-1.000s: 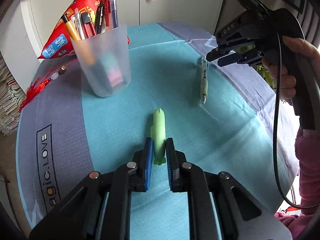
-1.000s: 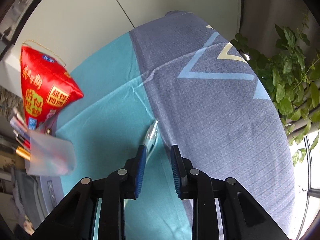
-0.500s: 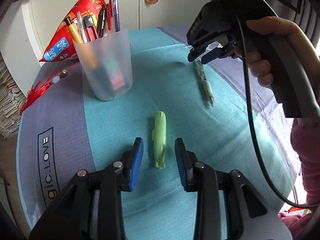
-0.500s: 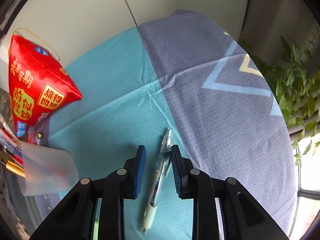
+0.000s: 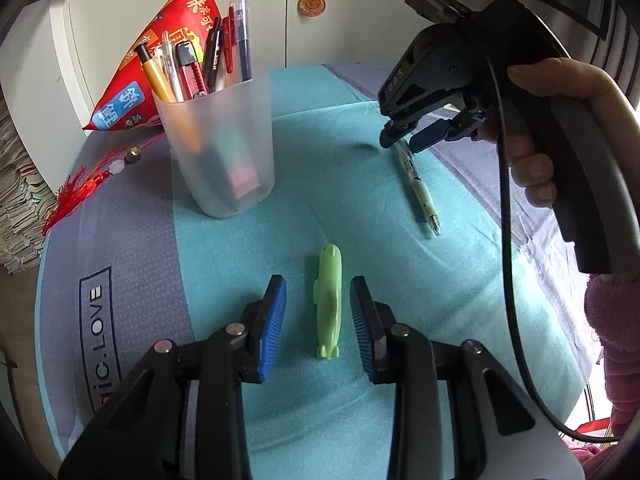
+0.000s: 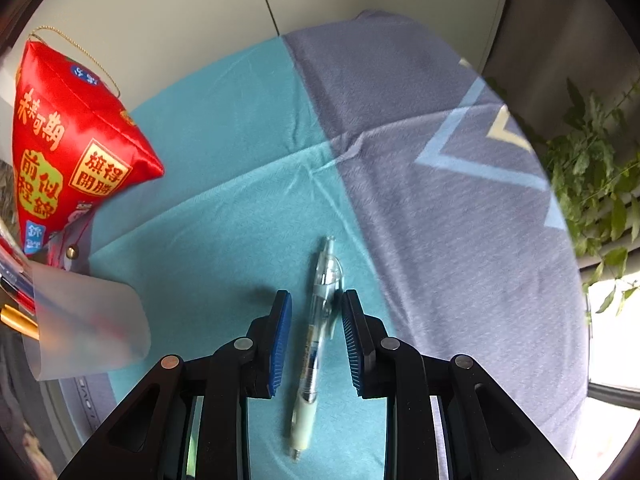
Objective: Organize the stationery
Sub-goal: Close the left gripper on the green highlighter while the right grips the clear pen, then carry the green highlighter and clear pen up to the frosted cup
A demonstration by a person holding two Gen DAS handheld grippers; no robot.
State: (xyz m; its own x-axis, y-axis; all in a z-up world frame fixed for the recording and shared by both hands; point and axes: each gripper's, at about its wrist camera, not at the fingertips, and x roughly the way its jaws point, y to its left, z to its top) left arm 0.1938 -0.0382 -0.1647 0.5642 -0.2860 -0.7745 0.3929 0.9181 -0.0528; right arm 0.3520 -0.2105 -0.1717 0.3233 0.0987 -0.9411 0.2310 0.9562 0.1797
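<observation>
Right wrist view: my jaws stand wide astride the light, slick clear gel pen (image 6: 320,320); I'd grip its stiff mid-barrel.

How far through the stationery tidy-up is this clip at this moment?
Partly done: the frosted cup already holds several pens. In hand: nothing gripped yet; the left gripper is open around the green whale-shaped item, and the right gripper is open around the clear pen. Both lie flat on the tablecloth. Left: grasp each and drop it into the cup.
</observation>
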